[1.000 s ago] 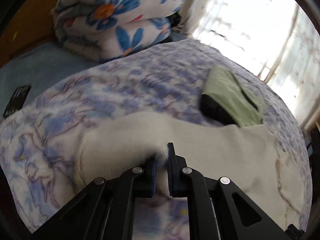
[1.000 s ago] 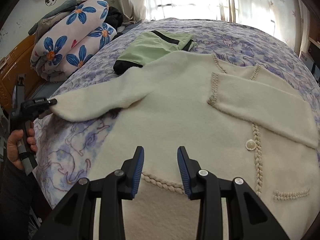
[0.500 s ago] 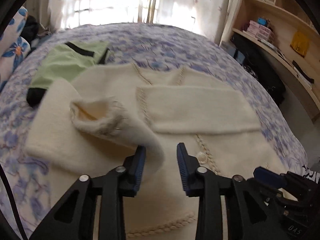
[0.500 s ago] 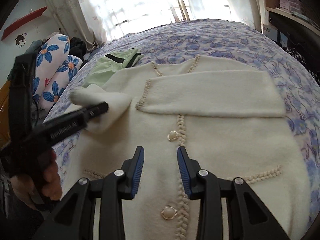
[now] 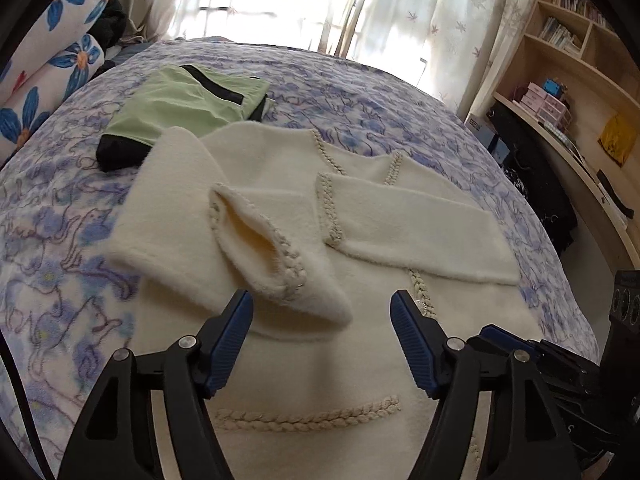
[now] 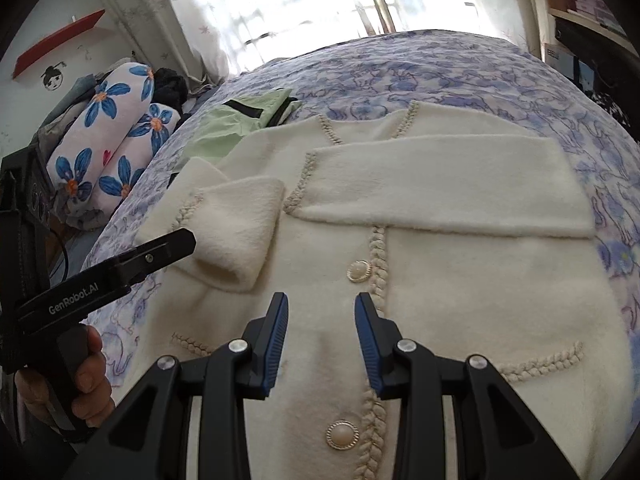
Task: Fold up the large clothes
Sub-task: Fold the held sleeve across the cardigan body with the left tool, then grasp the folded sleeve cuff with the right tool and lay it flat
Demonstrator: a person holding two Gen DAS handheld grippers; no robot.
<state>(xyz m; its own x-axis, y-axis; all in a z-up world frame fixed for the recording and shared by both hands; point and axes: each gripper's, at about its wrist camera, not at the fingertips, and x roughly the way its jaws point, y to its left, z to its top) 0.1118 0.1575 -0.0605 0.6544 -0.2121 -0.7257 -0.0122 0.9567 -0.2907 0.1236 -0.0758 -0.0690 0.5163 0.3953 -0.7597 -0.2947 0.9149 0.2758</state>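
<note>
A cream knit cardigan (image 5: 400,320) (image 6: 460,280) with braided trim and pearl buttons lies flat on the bed. Its right sleeve (image 6: 440,184) is folded across the chest. Its left sleeve (image 5: 256,240) (image 6: 240,228) lies folded inward, cuff gaping. My left gripper (image 5: 322,312) is open and empty, just short of that cuff; it also shows in the right wrist view (image 6: 176,242). My right gripper (image 6: 321,312) is open and empty above the button placket.
A folded green garment (image 5: 184,100) (image 6: 232,120) lies beyond the cardigan on the purple floral bedspread (image 5: 360,92). Rolled flowered quilts (image 6: 112,140) sit at the far left. Wooden shelves (image 5: 580,80) stand to the right of the bed.
My left gripper carried the sleeve cuff from the bed's left side onto the cardigan body, then opened and let it go. The right gripper stayed open over the front.
</note>
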